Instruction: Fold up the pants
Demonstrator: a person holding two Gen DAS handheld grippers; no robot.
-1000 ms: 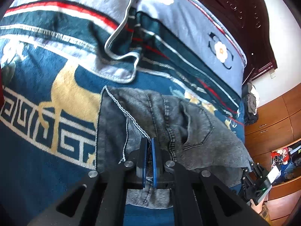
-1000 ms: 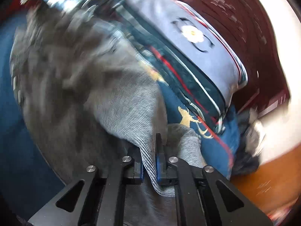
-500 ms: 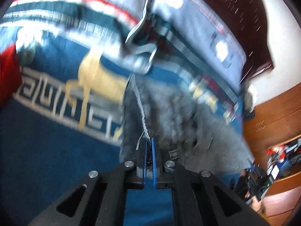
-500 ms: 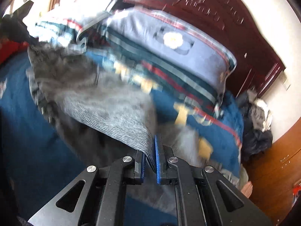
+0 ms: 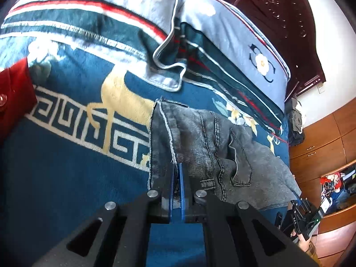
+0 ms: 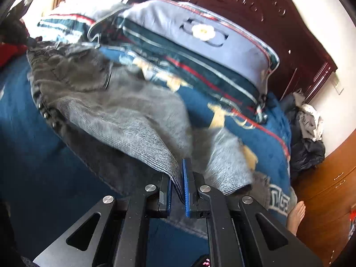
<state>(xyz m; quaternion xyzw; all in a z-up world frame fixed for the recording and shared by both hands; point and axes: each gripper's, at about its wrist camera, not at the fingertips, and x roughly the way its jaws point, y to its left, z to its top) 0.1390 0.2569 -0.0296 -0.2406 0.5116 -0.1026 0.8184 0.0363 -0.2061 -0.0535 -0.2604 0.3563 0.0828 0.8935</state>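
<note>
Blue blanket (image 5: 66, 178) with its gold deer covers the bed, striped pillows (image 5: 233, 51) stacked against the dark carved headboard (image 6: 255, 17). Left of the deer, a red garment (image 5: 13, 93) has slid into the left wrist view, so both hands have carried sideways along the bed. Just right of the deer lie the grey pants (image 5: 211, 142), pocket side up, one half doubled over. Left tongs (image 5: 176, 191) are pressed together, pinching the frayed hem edge; right tongs (image 6: 178, 187) are clamped on a ribbed fold of the same denim. Compared with a second ago the cloth hangs straighter between them. My read: they're dragging it taut, and the next fold still has to be laid.
</note>
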